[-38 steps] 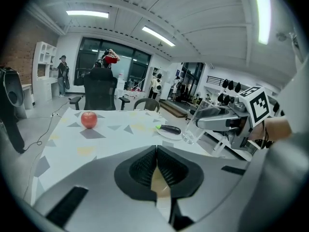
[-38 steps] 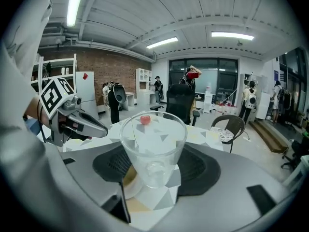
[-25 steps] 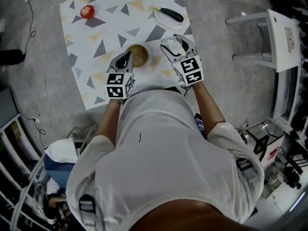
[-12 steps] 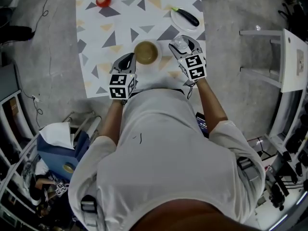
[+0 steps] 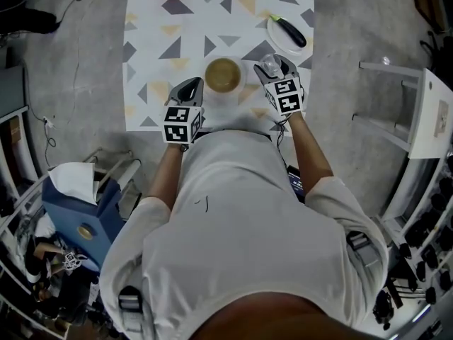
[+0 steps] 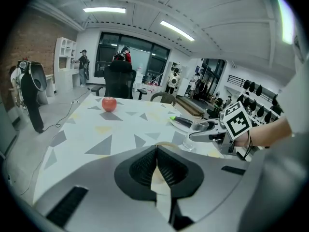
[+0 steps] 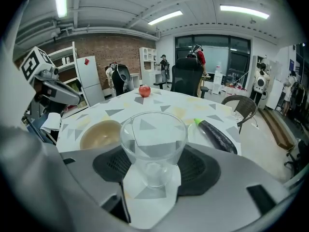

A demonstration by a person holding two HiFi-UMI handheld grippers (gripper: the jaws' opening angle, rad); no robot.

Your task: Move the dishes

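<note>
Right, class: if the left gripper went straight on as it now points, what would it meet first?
Probably the tan bowl, whose rim shows just past the shut tips of the left gripper; depth is unclear, so the table could come first.

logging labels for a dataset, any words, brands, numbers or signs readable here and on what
No words, brands or numbers can be read.
left marker cube, right marker cube: black-and-white square patterns only, no letters.
label on the white stand: too small to read.
</note>
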